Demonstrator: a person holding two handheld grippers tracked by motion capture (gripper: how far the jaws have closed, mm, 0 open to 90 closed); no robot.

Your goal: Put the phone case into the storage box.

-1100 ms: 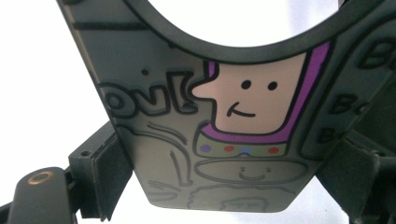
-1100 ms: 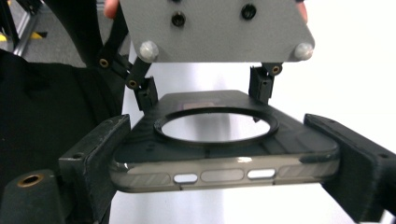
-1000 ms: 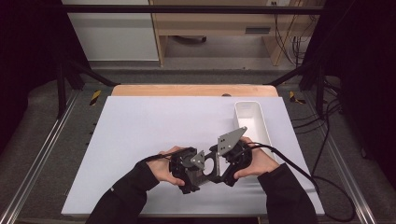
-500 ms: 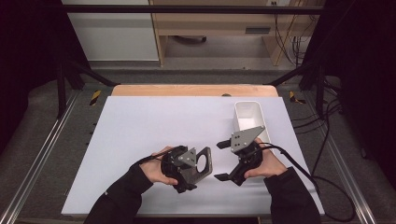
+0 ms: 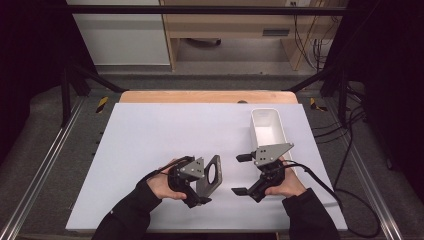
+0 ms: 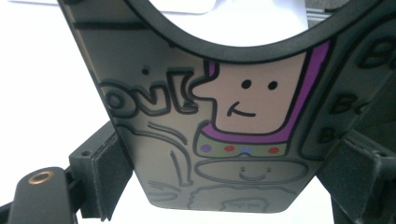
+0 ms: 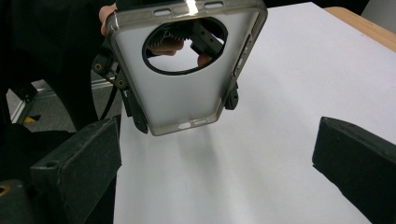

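Your translucent grey phone case [image 7: 187, 70], with round camera cutout and cartoon drawings, hangs above the white table [image 5: 150, 135], clamped in your left gripper [image 5: 207, 182]. Your right gripper [image 5: 241, 174] gapes wide, holding nothing.

White bin [image 5: 268, 126] on table [image 5: 150, 135]

Phone case [image 6: 205, 126]: grey back with black-outlined cartoon doodles; a tan face with black dot eyes and smile, edged in purple; a band of purple, red, blue and red dots below it. Inner side [image 7: 187, 88] pale, frosted grey with a smoky translucent rim, black ring round the circular cutout.
Left gripper [image 5: 197, 180], right gripper [image 5: 245, 175]: black, each topped by a grey plate.
Table [image 5: 150, 135]: white sheet, wood edge beyond.
Bin [image 5: 267, 125]: white, seemingly plain.
Sleeves [image 5: 125, 215]: black.
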